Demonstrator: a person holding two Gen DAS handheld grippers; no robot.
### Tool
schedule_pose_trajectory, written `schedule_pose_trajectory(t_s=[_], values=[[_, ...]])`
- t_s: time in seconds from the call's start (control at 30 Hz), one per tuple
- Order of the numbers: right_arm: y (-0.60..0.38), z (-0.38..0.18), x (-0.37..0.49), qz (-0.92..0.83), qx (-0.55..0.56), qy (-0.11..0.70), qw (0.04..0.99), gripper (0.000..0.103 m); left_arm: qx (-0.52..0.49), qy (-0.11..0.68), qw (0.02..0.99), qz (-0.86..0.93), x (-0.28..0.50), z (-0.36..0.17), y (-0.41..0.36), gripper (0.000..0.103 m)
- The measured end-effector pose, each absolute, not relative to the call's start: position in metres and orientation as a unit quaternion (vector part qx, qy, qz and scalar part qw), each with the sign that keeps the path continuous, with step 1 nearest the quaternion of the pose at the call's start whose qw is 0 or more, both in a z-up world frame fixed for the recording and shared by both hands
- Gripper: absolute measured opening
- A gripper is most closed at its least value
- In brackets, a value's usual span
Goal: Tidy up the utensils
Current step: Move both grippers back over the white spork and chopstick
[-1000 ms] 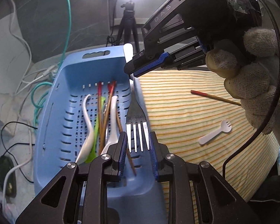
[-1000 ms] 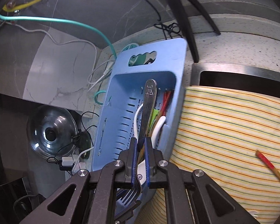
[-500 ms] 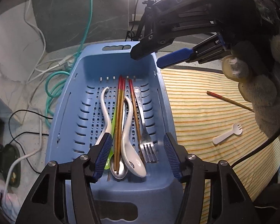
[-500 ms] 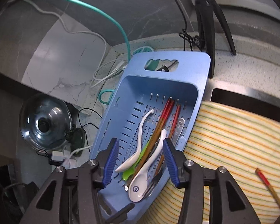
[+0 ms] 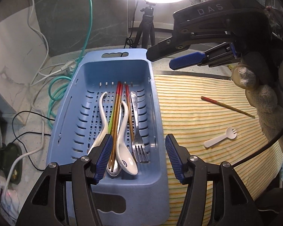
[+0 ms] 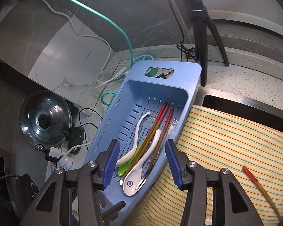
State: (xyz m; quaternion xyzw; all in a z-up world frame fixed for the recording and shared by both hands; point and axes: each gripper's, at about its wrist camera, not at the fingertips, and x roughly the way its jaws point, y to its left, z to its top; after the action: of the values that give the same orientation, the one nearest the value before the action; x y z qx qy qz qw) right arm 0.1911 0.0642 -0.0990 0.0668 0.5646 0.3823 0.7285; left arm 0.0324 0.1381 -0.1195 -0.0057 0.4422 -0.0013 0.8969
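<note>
Both grippers hover spread wide, holding nothing: left gripper (image 5: 137,156) at 6 o'clock over the blue basket (image 5: 69,113), where the fork (image 5: 138,131) lies; right gripper (image 5: 160,60) at 2 o'clock. Its far chopstick (image 5: 227,106) is partly hidden by the gloved hand (image 5: 262,94).

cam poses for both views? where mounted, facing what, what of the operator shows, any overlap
Left wrist: on the left gripper, looking down along its open fingers into the blue basket; right gripper and gloved hand show upper right.
Right wrist: on the right gripper, fingers open, facing the basket's near end and striped cloth; no hand visible.
Shared: basket, metal fork, loose chopstick, tripod.
</note>
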Motion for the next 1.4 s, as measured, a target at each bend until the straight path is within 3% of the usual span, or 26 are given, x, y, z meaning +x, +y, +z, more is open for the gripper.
schedule_pose_trajectory(t_s=[0.3, 0.43, 0.63, 0.97, 1.27, 1.4], values=[[0.015, -0.081, 0.18, 0.377, 0.055, 0.535, 0.754, 0.053, 0.015, 0.428, 0.904, -0.007, 0.022, -0.104, 0.111, 0.057], [-0.008, -0.071, 0.173, 0.377, 0.047, 0.518, 0.766, 0.064, 0.015, 0.421, 0.907, -0.02, 0.017, -0.098, 0.096, 0.057], [-0.051, -0.06, 0.168, 0.367, 0.037, 0.499, 0.784, 0.071, 0.025, 0.421, 0.906, -0.034, 0.014, -0.098, 0.079, 0.057], [-0.125, -0.067, 0.167, 0.322, -0.005, 0.506, 0.8, 0.071, 0.052, 0.438, 0.894, -0.076, 0.015, -0.113, 0.04, 0.057], [-0.151, -0.105, 0.18, 0.314, -0.034, 0.545, 0.777, 0.071, -0.012, 0.482, 0.869, -0.117, 0.023, -0.142, 0.006, 0.054], [-0.152, -0.128, 0.184, 0.318, -0.053, 0.57, 0.756, 0.06, -0.04, 0.511, 0.85, -0.124, 0.03, -0.163, -0.005, 0.05]])
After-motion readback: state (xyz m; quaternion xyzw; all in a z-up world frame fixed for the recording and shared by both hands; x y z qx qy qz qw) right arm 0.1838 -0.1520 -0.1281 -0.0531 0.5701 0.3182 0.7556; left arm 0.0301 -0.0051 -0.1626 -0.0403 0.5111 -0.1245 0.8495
